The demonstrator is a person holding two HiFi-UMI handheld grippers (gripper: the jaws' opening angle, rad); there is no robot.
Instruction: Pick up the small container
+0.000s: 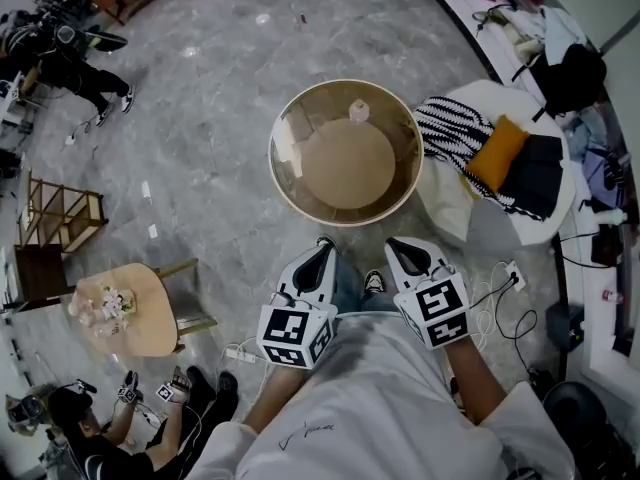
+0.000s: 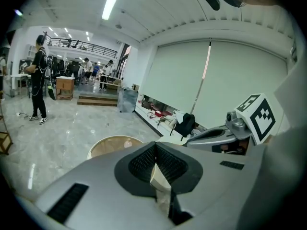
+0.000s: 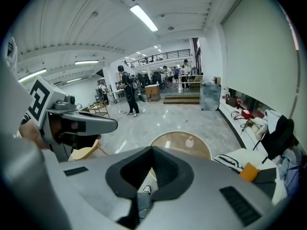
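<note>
Here, left tongs and right tongs are both clenched, empty. The small container stands near the far rim of the round bench. We need to close in, open one pair, and straddle it squarely.

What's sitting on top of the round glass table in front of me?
Only a small pale container, near the far edge of the table. Through the glass top a round tan lower shelf shows; whatever lies beneath that shelf is hidden.
</note>
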